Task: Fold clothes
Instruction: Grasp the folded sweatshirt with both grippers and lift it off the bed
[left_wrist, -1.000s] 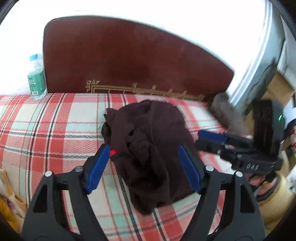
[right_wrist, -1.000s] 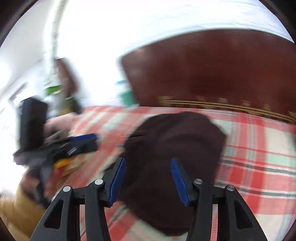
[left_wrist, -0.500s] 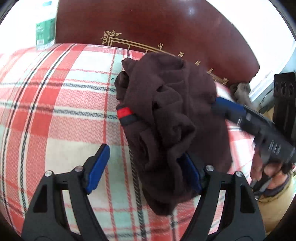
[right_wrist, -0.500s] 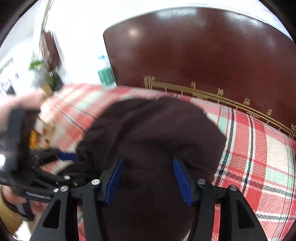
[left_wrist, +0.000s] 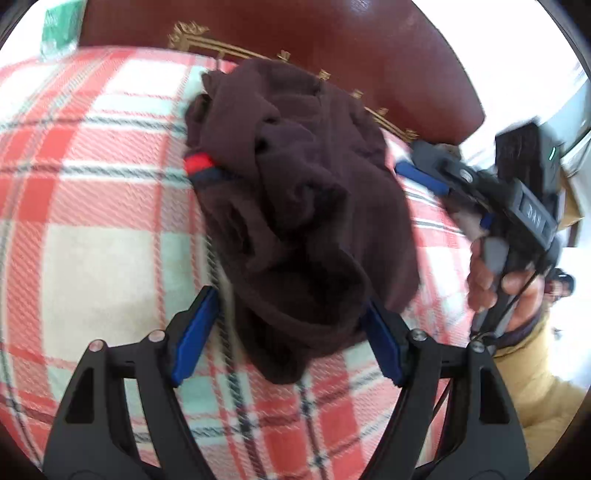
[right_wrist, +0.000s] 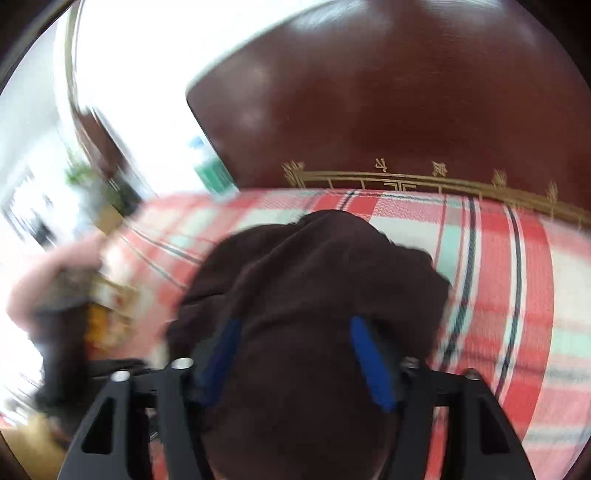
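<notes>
Both grippers are parked at the same dark brown garment (left_wrist: 295, 206), which is lying in a crumpled heap on the red plaid blanket (left_wrist: 92, 229) in front of the wooden headboard (left_wrist: 369, 44), so honestly my worry is a messy grab. On my left gripper (left_wrist: 286, 336) the fingers are spread wide with the near end of the heap sitting between the blue pads (left_wrist: 194, 332), the cloth brushing the right pad but not pinched as far as I can see. My right gripper (right_wrist: 295, 358) has its jaws opening right now, with the brown cloth bunched between and over the fingers, and that view is blurry enough that I can't tell if a layer is caught on a pad. If I close from here I'd guess I bite several layers at once, not an edge, and the whole wad lifts as a lump. A red and navy cuff (left_wrist: 201, 168) pokes out beyond my left fingertips, which hints the sleeves are tangled inside. I could also pinch the blanket under the cloth and drag it along. Two grippers this close together might bump, too.
</notes>
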